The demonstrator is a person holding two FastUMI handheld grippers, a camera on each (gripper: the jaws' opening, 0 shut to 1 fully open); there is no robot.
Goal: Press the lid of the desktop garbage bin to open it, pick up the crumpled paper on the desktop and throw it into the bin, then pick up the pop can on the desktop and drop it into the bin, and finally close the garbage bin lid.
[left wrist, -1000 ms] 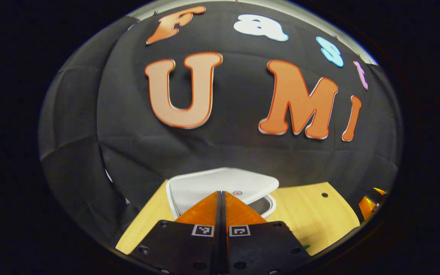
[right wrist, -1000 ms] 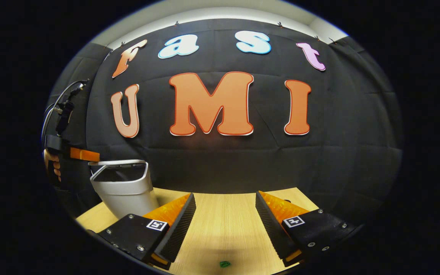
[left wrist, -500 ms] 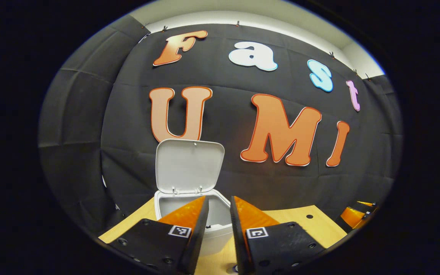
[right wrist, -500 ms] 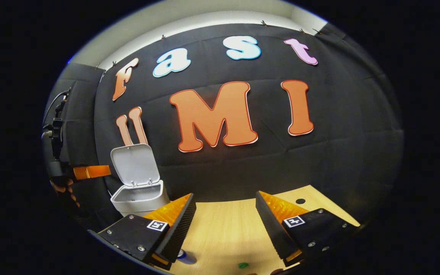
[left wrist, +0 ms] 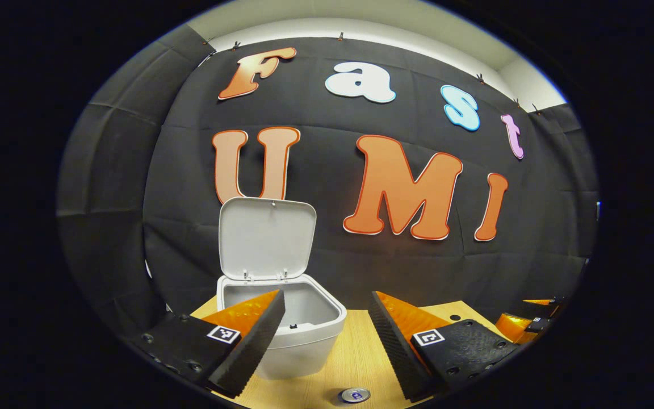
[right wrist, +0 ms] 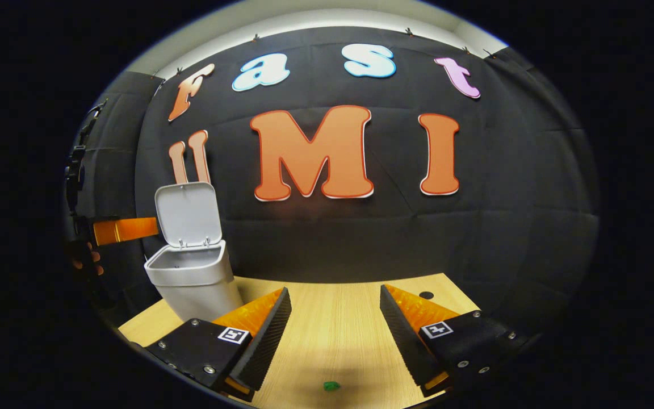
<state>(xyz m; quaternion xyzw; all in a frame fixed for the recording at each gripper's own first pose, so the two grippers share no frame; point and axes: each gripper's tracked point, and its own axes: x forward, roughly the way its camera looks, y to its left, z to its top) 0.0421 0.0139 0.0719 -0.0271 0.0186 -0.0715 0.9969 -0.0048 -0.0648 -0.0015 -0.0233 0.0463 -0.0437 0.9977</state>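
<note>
The white desktop bin (left wrist: 298, 341) stands on the wooden table with its lid (left wrist: 264, 238) swung upright against the wall. My left gripper (left wrist: 326, 296) is open just in front of the bin, with nothing between its fingers. The top of a pop can (left wrist: 355, 394) shows on the table below it. In the right gripper view the bin (right wrist: 196, 284) and its raised lid (right wrist: 187, 215) stand at the left, with the left gripper (right wrist: 145, 228) beside the lid. My right gripper (right wrist: 335, 289) is open and empty over the table. A small green scrap (right wrist: 331, 386) lies beneath it.
A hand (right wrist: 86, 261) holds the left gripper at the far left. The table (right wrist: 338, 329) has a small round hole (right wrist: 426, 295) near its back right. The right gripper (left wrist: 531, 324) sits low at the right of the left gripper view.
The left gripper went from shut on the lid's top to open and drew back. The lid sprang from nearly flat to upright. The right gripper stayed open.
</note>
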